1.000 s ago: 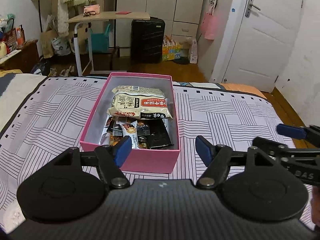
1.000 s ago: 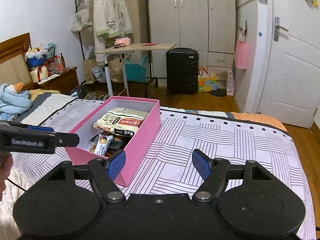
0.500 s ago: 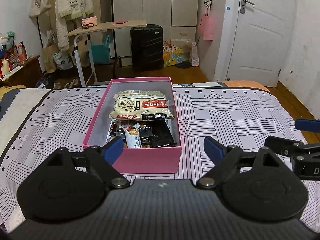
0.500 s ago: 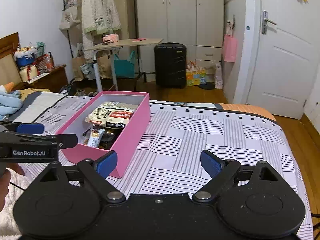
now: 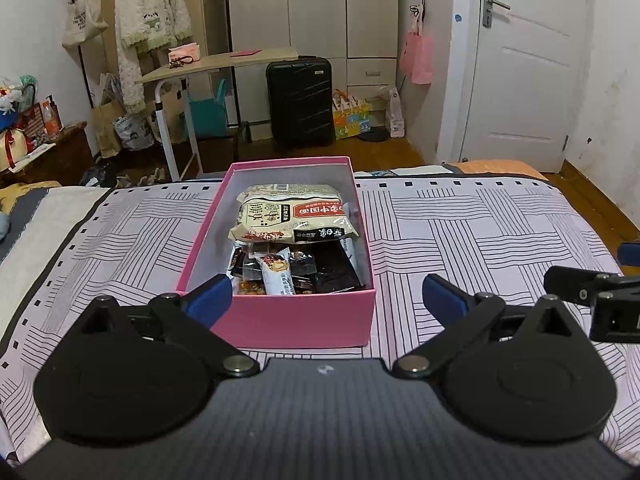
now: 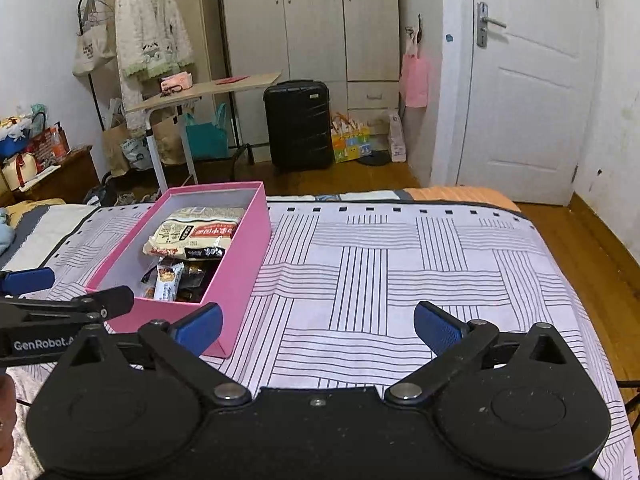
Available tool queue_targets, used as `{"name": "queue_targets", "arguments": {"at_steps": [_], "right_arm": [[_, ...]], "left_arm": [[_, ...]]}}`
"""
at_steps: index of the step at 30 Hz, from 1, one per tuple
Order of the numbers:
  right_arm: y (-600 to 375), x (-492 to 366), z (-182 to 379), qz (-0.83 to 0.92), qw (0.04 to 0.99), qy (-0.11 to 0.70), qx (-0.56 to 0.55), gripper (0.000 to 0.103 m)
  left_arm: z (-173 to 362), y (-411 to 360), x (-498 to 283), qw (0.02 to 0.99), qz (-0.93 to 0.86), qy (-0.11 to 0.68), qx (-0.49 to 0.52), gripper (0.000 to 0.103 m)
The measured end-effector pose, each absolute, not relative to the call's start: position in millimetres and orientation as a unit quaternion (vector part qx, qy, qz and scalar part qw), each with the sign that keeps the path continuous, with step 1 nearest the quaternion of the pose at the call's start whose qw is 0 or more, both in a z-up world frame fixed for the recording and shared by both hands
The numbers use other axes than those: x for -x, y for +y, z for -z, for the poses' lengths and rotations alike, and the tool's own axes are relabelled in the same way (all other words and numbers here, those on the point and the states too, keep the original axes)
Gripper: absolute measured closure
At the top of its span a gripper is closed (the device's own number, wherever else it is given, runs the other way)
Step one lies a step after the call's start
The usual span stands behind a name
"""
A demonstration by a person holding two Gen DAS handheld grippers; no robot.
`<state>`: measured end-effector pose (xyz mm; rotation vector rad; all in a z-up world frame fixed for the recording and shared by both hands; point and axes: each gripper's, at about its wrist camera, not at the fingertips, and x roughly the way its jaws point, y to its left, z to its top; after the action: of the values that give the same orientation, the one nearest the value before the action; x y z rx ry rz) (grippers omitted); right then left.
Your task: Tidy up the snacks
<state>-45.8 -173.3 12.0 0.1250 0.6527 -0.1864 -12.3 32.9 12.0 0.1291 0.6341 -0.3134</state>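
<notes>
A pink box (image 5: pixel 298 320) of snack packets (image 5: pixel 294 220) sits on the striped bedspread (image 5: pixel 460 232) before the left tongs (image 5: pixel 326 294), spread wide.

A lived-in home bedroom. A bed (image 6: pixel 400 264) with a line-patterned cover fills the near half. At the far wall stand a wardrobe (image 6: pixel 308 20), a black suitcase (image 6: pixel 298 124) and a clothes rail with a cardigan (image 6: pixel 150 36); right, a white door (image 6: pixel 528 92). Far left, seemingly a cluttered nightstand (image 6: pixel 60 172).
</notes>
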Motion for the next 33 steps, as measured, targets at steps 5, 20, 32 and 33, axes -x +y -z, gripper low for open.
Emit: {"name": "queue_targets", "arguments": {"at_steps": [5, 20, 32, 33], "right_arm": [[-167, 50, -11, 0.093, 0.945, 0.309, -0.052, 0.000], [-177, 43, -1, 0.118, 0.936, 0.326, -0.056, 0.000], [-178, 43, 0, 0.120, 0.934, 0.330, -0.061, 0.000], [-178, 43, 0, 0.120, 0.934, 0.331, -0.061, 0.000]], "left_arm": [[-12, 31, 16, 0.935, 0.159, 0.308, -0.077, 0.000], [-6, 29, 19, 0.936, 0.146, 0.311, -0.080, 0.000], [-2, 28, 18, 0.935, 0.137, 0.316, -0.085, 0.000], [-2, 28, 18, 0.935, 0.137, 0.317, -0.085, 0.000]]}}
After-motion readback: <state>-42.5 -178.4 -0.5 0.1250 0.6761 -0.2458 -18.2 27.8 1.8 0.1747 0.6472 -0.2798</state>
